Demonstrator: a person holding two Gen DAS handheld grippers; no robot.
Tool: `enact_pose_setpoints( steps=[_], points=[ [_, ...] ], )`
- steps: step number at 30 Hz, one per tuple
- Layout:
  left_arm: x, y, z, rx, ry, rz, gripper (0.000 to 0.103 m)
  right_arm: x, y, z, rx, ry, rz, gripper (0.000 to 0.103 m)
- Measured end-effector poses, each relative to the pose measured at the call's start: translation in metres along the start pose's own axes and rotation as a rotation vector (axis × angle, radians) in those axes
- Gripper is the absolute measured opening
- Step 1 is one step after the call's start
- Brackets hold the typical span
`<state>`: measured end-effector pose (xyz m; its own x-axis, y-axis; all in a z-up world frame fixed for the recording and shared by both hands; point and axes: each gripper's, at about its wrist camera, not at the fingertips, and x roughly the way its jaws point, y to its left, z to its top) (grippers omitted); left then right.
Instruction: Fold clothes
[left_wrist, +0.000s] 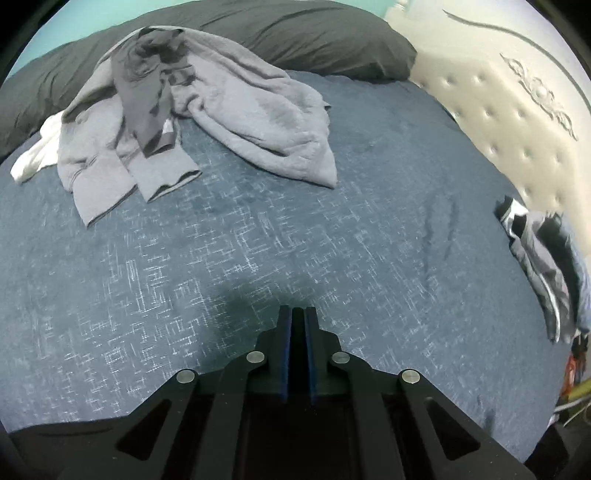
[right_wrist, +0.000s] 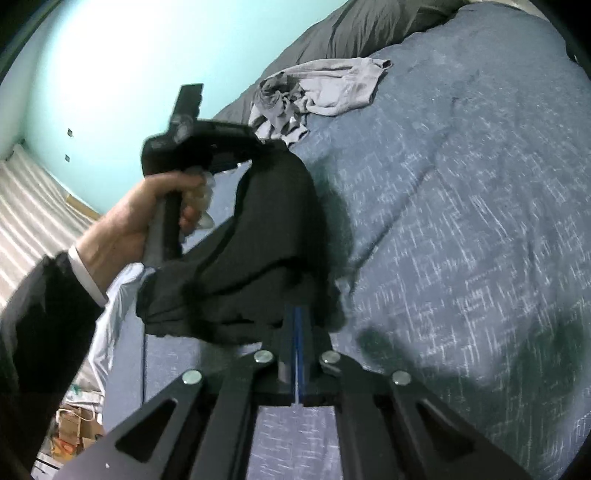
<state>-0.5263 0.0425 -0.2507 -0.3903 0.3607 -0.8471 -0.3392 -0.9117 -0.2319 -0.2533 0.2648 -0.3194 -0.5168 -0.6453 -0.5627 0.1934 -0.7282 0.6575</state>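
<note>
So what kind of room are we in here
Most likely a bedroom. There is a bed with a blue patterned bedspread, dark grey pillows at its head, a tufted cream headboard, and a heap of grey clothes waiting to be folded.

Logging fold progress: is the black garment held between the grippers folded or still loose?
Loose. The black garment hangs bunched and draped from the left gripper to the right gripper, with no flat layers or creases.

From my feed it's a bedroom: big bed (left_wrist: 258, 251) with a blue crosshatch-patterned cover, dark grey pillows (left_wrist: 303, 37) along the far side, cream tufted headboard (left_wrist: 517, 122), pale turquoise wall (right_wrist: 110, 74) and striped flooring (right_wrist: 33, 206), lighting pretty soft.
</note>
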Motion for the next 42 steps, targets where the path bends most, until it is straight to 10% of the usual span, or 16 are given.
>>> enact_pose_setpoints(
  steps=[6, 10, 19, 23, 42],
  points=[
    [-0.005, 0.000, -0.001, -0.014, -0.002, -0.008, 0.007, 0.004, -0.004, 0.010, -0.022, 0.008, -0.024, 0.004],
    [-0.008, 0.001, -0.002, -0.005, -0.002, -0.005, 0.007, 0.017, 0.001, 0.014, -0.056, 0.022, -0.066, 0.033],
    [-0.008, 0.003, -0.003, -0.007, -0.007, -0.014, 0.007, 0.049, 0.004, 0.029, -0.122, 0.016, -0.157, 0.033],
    [-0.007, 0.006, -0.004, -0.020, -0.010, 0.004, 0.007, 0.053, 0.008, 0.030, -0.172, -0.004, -0.160, 0.004],
    [0.003, 0.010, 0.002, -0.111, -0.021, 0.005, 0.000, 0.035, 0.011, 0.000, -0.148, -0.013, -0.174, 0.002]
  ],
)
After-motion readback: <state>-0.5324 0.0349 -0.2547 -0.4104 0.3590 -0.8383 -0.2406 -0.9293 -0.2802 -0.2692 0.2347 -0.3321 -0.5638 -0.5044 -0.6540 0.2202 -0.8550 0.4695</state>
